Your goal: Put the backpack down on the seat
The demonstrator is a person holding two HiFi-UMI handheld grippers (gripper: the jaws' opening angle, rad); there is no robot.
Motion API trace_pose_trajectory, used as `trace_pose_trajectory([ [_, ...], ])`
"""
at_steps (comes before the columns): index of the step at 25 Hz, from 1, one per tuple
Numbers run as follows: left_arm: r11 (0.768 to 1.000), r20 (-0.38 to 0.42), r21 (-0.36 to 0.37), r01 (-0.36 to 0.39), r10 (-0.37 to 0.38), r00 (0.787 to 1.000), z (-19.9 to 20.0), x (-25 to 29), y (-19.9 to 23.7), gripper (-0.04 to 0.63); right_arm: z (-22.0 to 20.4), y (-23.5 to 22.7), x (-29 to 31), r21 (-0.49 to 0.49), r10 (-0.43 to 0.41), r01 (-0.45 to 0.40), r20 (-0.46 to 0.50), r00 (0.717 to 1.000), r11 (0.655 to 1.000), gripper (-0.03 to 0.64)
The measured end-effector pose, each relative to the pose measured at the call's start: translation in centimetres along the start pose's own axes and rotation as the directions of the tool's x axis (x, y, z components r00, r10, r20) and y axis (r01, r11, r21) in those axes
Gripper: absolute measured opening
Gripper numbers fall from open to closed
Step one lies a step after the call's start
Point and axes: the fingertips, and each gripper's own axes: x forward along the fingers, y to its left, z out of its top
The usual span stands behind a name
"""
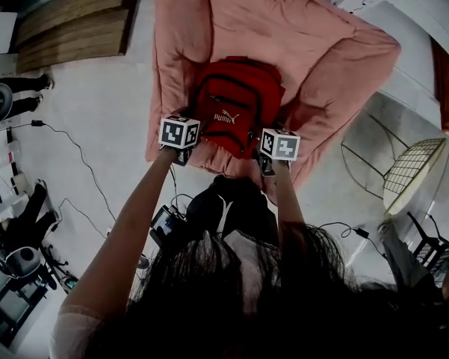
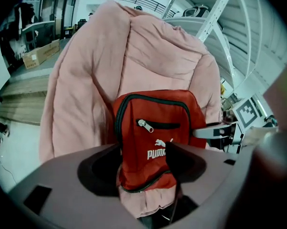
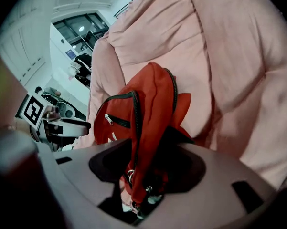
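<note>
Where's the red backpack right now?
Head view, centre: the red backpack rests on the pink chair, against its backrest, with the left tool at its lower-left corner and the right tool at its lower-right.

The only readable text is the brand word PUMA, in white capitals on the front of the red backpack (image 1: 235, 99). It sits below the small zip pocket, with the white leaping-cat logo just above the letters. In the left gripper view the last letter is hidden, so it reads PUM. In the right gripper view only a sliver of the white print shows, too little to read.
</note>
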Motion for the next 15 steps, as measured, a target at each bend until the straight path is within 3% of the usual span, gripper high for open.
trace_pose_trajectory([
  [5,1.0,0.021,-0.005,0.027,-0.027,0.999,-1.3,-3.0,-1.2,0.284,-0.2,-1.4,-3.0,-0.018,-0.078,0.079,0.028,0.997,0.997,0.199],
  [10,0.995,0.143,-0.049,0.086,-0.078,0.987,-1.1,-6.2,-3.5,0.284,-0.4,-0.5,-6.9,-0.056,-0.089,0.095,0.102,0.991,0.994,0.199],
  [12,0.988,0.214,-0.071,0.135,-0.117,0.97,-0.4,-7.6,-4.9,0.284,-0.1,0.4,-8.7,-0.099,-0.077,0.092,0.149,0.986,0.991,0.199],
  [15,0.971,0.334,-0.092,0.219,-0.177,0.926,0.6,-10.2,-7.2,0.284,0.4,2.5,-11.4,-0.134,-0.034,0.065,0.223,0.974,0.989,0.199],
])
